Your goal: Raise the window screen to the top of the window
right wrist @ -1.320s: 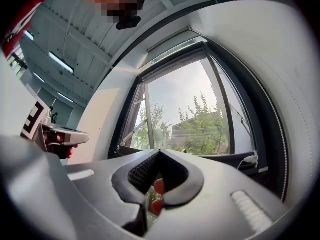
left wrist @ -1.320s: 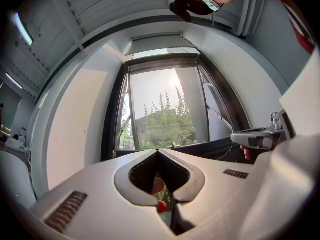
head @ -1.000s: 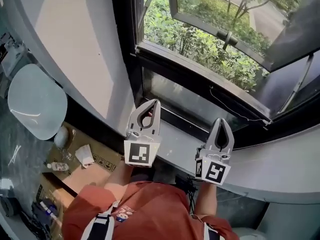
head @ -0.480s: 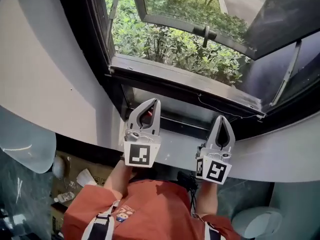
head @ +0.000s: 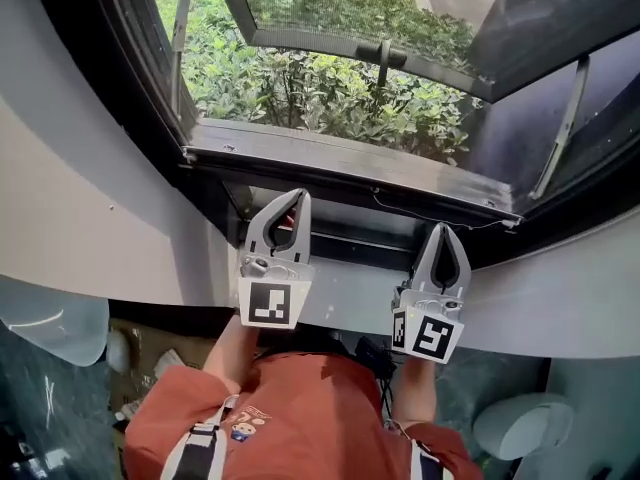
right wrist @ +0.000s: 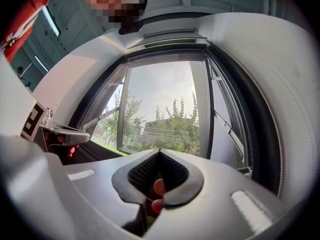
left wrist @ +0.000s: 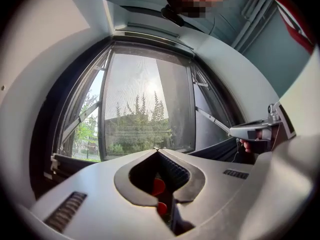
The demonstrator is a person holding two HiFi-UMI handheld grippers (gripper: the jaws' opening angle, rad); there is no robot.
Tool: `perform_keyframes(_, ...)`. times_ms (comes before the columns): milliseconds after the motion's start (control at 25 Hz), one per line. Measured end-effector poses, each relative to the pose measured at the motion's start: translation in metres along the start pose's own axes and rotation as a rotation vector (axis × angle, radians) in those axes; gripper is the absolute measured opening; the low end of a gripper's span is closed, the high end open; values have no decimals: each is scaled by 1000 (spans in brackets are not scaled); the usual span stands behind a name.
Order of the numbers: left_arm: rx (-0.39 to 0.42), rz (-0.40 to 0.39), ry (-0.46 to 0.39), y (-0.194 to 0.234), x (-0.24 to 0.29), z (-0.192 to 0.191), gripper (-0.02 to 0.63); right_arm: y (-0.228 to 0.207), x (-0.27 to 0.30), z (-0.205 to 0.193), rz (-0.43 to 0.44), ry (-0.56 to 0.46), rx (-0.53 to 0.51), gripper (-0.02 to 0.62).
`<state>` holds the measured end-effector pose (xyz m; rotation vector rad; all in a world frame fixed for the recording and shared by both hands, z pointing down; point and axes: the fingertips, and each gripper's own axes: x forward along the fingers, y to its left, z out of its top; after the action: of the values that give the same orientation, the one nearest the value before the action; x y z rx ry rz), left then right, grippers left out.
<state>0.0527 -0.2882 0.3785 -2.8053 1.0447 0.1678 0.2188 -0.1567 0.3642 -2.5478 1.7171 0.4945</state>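
Both claws are pressed together and empty, the left claw and right claw aimed toward 12 o'clock. The window screen looks to be down, its lower edge just beyond them. Spread each claw, pinch that edge evenly, and lift it level.

The window runs off the head view's top edge, so its upper part is unseen. There the marker cubes of the left hand-held gripper and right hand-held gripper cover the person's hands. The left gripper view shows only fingers.
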Motion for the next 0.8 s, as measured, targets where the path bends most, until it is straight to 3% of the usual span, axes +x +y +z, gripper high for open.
perform_keyframes(600, 64, 46, -5, 1, 15, 4, 6, -11, 23, -12, 58, -16, 13, 9)
perform_keyframes(680, 91, 34, 10, 2, 17, 1, 6, -8, 25, -13, 92, -9, -30, 9)
perform_keyframes(800, 216, 3, 37, 2, 20, -4, 9, -1, 27, -20, 179, 26, -187, 9)
